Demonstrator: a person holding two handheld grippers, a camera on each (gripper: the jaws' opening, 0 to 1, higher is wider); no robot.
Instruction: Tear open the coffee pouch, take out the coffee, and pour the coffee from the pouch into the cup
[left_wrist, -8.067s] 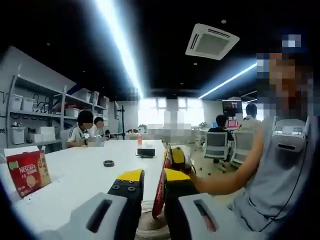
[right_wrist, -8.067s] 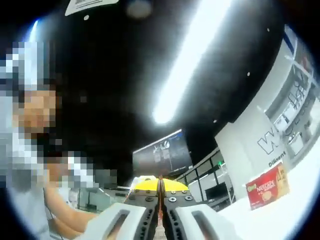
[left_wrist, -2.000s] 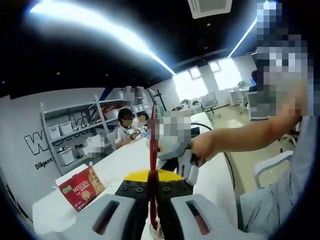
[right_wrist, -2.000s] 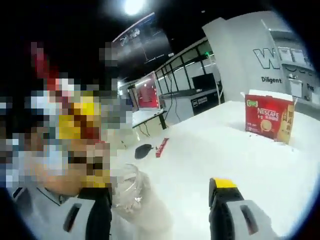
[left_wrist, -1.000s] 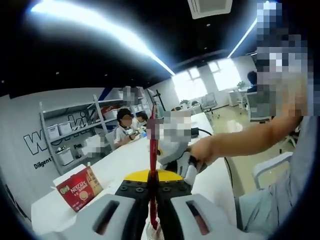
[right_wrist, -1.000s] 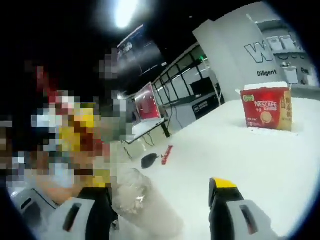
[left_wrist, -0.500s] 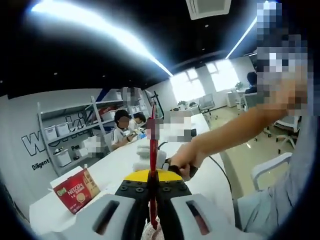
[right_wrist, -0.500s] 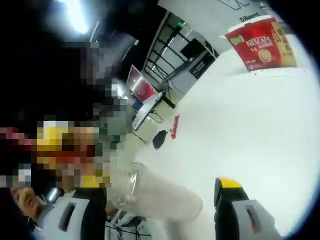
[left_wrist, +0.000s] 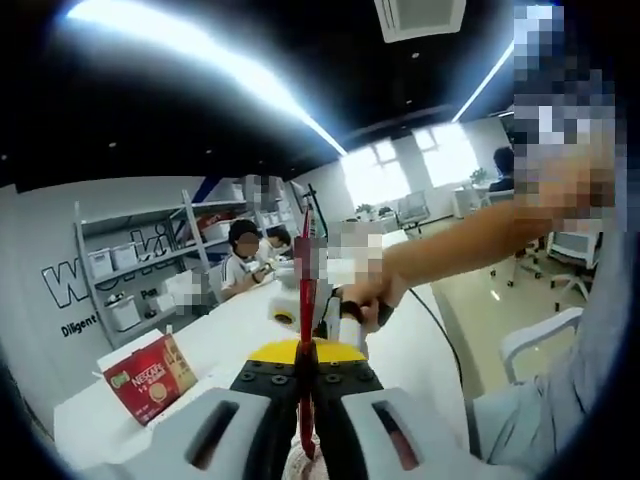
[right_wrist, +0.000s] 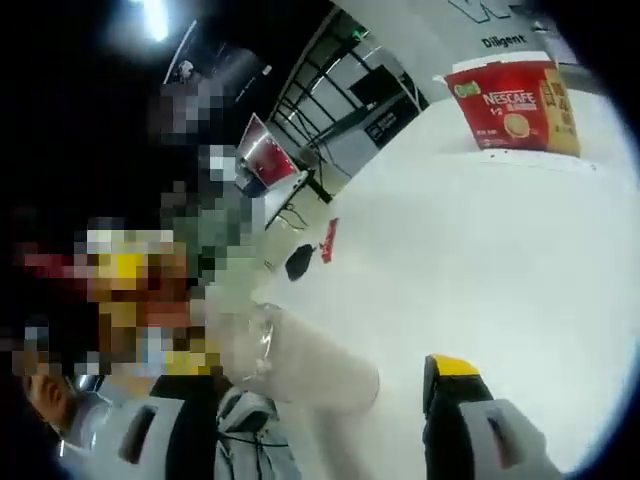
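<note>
Left gripper (left_wrist: 305, 372) pinches the upright red coffee pouch (left_wrist: 306, 290); right gripper (right_wrist: 320, 405) gapes wide around the clear cup (right_wrist: 300, 362).

The left gripper (left_wrist: 306, 385) had its jaws pressed together. The right gripper (right_wrist: 325, 400) stood with jaws wide apart. The person's bare forearm (left_wrist: 470, 240) stretched forward.

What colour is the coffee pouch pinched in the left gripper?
Red: the coffee pouch stands edge-on as a thin red strip between the shut jaws of the left gripper, clearest in the left gripper view.
</note>
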